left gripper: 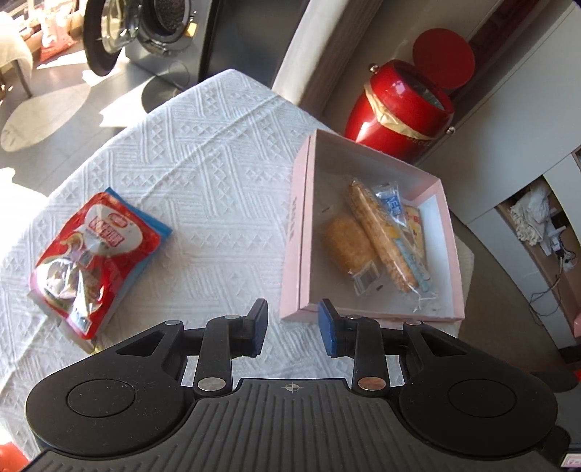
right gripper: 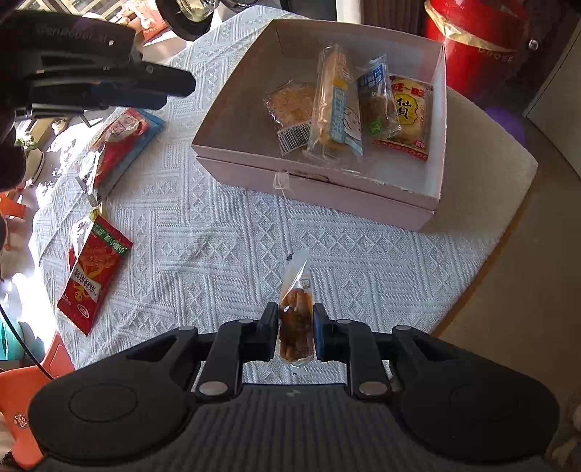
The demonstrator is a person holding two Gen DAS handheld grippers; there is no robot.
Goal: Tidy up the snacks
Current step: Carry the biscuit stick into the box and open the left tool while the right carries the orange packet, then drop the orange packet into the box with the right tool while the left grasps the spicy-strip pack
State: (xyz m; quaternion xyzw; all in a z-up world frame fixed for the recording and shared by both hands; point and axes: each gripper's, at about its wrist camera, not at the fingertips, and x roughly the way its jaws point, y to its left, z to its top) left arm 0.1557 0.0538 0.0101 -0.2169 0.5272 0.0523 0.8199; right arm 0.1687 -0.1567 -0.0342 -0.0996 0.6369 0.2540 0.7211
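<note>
In the right wrist view my right gripper (right gripper: 295, 328) is shut on a small clear packet of brown snacks (right gripper: 295, 319), held above the white tablecloth (right gripper: 218, 254) in front of the pink box (right gripper: 308, 188). Inside the box lie a long bar (right gripper: 334, 101), a yellow rice cracker pack (right gripper: 408, 112), a blue-topped packet (right gripper: 377, 98) and a golden cake (right gripper: 290, 109). My left gripper (left gripper: 292, 328) stands open and empty beside the pink box (left gripper: 301, 232). A red-and-white bag (left gripper: 94, 261) rests on a blue packet to its left. A red spicy-snack packet (right gripper: 92, 268) lies on the cloth.
A red bin (left gripper: 399, 109) with its lid up stands behind the box, past the table edge. A washing machine (left gripper: 152, 29) is farther back. An orange stool (right gripper: 21, 392) sits below the table's left side. The left gripper (right gripper: 178, 92) hovers over the far left of the cloth.
</note>
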